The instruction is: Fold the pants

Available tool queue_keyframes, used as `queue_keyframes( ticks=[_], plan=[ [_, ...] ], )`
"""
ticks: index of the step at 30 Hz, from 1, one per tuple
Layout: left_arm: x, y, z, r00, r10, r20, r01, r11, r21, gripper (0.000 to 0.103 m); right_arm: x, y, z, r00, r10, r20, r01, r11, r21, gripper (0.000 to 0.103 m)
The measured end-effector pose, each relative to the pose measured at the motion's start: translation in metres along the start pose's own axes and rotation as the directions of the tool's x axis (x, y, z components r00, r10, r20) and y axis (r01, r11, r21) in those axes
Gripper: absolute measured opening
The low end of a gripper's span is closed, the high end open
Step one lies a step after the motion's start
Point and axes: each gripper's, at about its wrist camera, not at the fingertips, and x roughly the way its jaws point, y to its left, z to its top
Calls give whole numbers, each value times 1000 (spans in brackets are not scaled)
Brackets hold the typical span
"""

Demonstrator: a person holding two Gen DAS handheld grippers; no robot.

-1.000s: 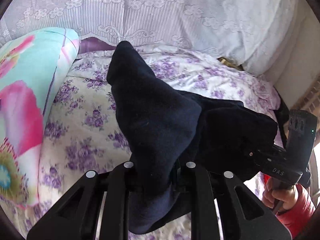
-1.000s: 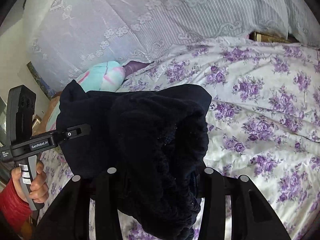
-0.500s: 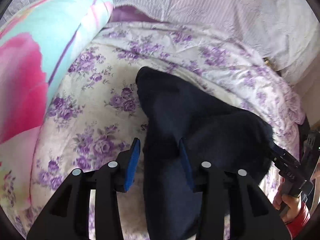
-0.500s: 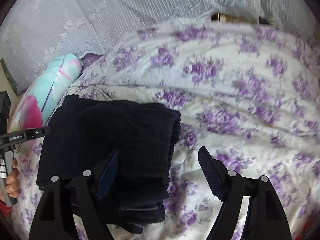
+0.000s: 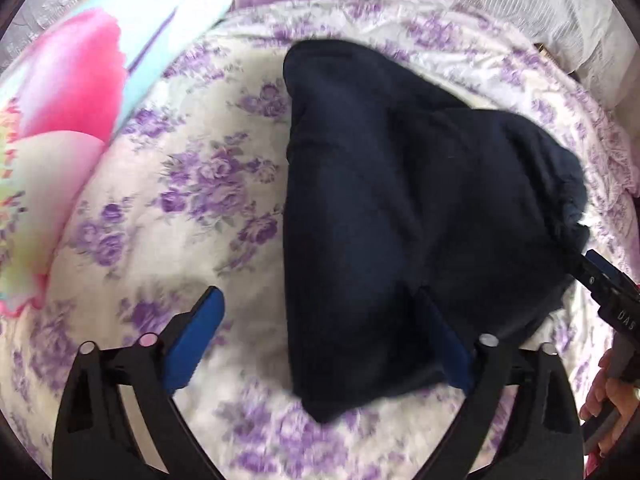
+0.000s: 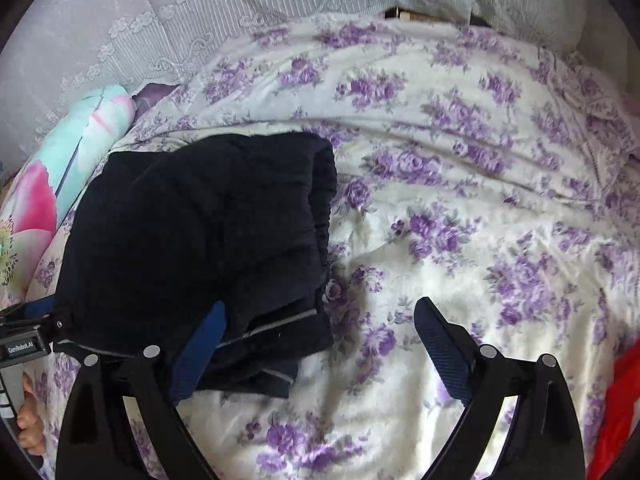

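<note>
Floral bedspread [image 6: 460, 208]: folded pants [image 6: 192, 232] between spread fingers [image 5: 196, 332].

Pants [image 5: 400, 220] lowered from mid-air onto bedspread [image 6: 460, 200]; left tongs [image 5: 320, 340], right tongs [image 6: 320, 344] just opened, released them

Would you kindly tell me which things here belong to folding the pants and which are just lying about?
Part of the job:
- dark navy fleece pants, lying folded
- left gripper, jaws open
- right gripper, jaws open

Just lying about:
- white quilt with purple flowers
- turquoise pillow with pink flower
</note>
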Motion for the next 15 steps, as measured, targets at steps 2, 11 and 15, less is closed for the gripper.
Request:
queue_keyframes(
  ticks=[2, 11, 15],
  plan=[
    [-23, -3, -11, 1000, 4, 31, -5, 999, 36, 90, -20, 3, -17, 1000, -14, 17, 14, 1000, 3, 99],
    [-65, -15, -105, 990, 103, -98, -92, 989, 113, 95, -71, 17, -138, 985, -67, -159, 85, 990, 108, 99],
    [-122, -21, -112, 995, 99, 0, -98, 985, 142, 95, -117, 26, -121, 992, -67, -104, 76, 993, 86, 99]
  ],
)
